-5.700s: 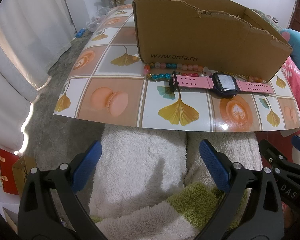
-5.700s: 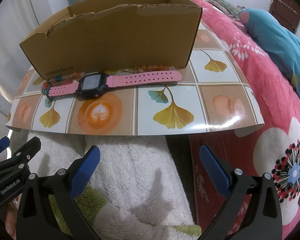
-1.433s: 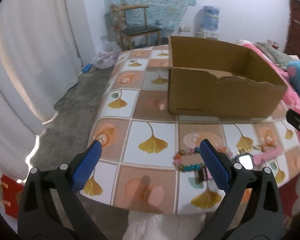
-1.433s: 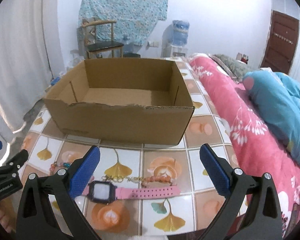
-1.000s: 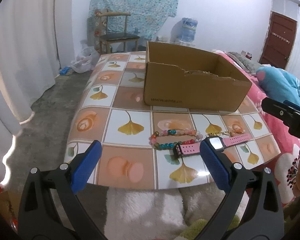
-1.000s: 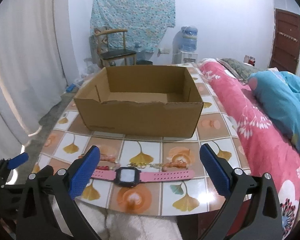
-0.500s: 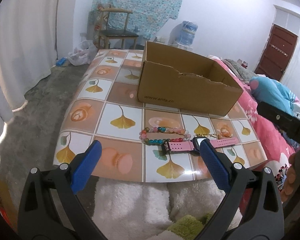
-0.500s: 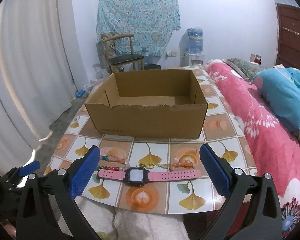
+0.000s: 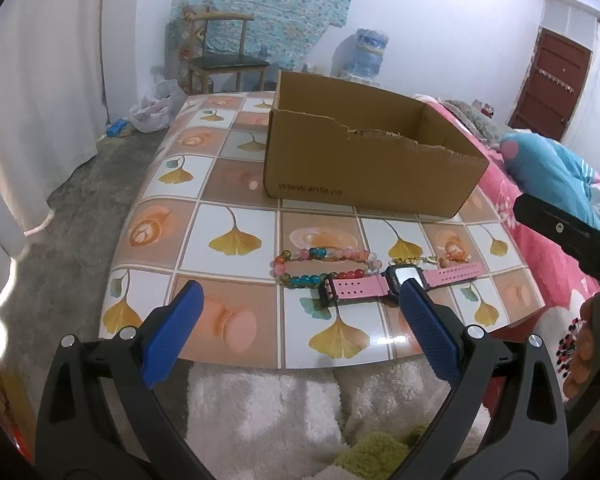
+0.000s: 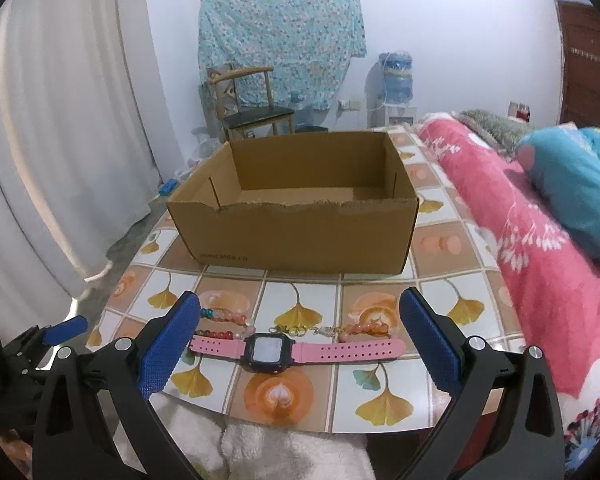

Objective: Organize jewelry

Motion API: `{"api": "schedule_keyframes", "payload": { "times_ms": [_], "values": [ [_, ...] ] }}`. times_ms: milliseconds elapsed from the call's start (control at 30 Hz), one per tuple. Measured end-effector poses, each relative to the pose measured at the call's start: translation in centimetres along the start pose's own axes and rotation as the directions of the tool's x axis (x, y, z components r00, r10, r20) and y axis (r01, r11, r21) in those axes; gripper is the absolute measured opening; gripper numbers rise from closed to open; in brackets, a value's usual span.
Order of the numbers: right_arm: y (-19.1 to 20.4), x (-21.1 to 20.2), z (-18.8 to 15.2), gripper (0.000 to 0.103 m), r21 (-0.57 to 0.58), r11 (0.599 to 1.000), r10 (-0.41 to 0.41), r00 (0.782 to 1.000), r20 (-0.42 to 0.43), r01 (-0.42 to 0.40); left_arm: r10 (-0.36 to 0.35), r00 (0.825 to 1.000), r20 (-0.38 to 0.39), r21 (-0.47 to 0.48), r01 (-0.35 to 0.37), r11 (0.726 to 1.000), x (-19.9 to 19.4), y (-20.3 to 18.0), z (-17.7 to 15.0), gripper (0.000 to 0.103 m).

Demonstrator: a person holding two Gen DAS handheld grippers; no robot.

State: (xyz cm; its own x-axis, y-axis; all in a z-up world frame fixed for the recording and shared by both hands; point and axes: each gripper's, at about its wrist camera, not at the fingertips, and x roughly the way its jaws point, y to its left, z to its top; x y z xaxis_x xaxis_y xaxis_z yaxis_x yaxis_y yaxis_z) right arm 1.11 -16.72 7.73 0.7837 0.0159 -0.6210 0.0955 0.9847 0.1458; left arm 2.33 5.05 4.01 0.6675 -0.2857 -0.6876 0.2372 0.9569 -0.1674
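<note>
A pink-strapped digital watch [image 9: 396, 280] [image 10: 296, 350] lies flat near the front edge of the tiled table [image 9: 236, 240]. A multicoloured bead bracelet [image 9: 324, 264] [image 10: 224, 326] lies just behind its left end. A thin gold chain with peach beads [image 9: 440, 258] [image 10: 340, 330] lies behind its right end. An open cardboard box [image 9: 372, 164] [image 10: 296, 216] stands behind them, empty. My left gripper [image 9: 300, 308] is open and empty, short of the table's front edge. My right gripper [image 10: 300, 312] is open and empty, in front of the watch.
White fleece [image 9: 268, 412] covers my lap below the table edge. A pink floral bed [image 10: 540, 264] with a blue pillow [image 10: 576, 168] runs along the right. A wooden chair [image 10: 252, 108] and water dispenser [image 10: 396, 80] stand at the back. A curtain [image 9: 32, 80] hangs left.
Both grippers rose from low behind the table edge and now look down over the table. Over the last half second the left one moved slightly closer. Both stayed open.
</note>
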Motion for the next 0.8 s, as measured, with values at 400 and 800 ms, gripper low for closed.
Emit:
{"api": "schedule_keyframes", "payload": {
  "times_ms": [400, 800],
  "values": [
    [-3.9, 2.1, -0.9, 0.097, 0.014, 0.999, -0.041, 0.999, -0.014, 0.041, 0.021, 1.0, 0.015, 0.097, -0.022, 0.995, 1.8, -1.0, -0.3, 0.095],
    [-5.6, 5.1, -3.7, 0.097, 0.061, 0.996, 0.078, 0.978, -0.191, -0.068, 0.01, 1.0, -0.007, 0.274, -0.008, 0.962, 4.2, -3.0, -0.9, 0.094]
  ]
}}
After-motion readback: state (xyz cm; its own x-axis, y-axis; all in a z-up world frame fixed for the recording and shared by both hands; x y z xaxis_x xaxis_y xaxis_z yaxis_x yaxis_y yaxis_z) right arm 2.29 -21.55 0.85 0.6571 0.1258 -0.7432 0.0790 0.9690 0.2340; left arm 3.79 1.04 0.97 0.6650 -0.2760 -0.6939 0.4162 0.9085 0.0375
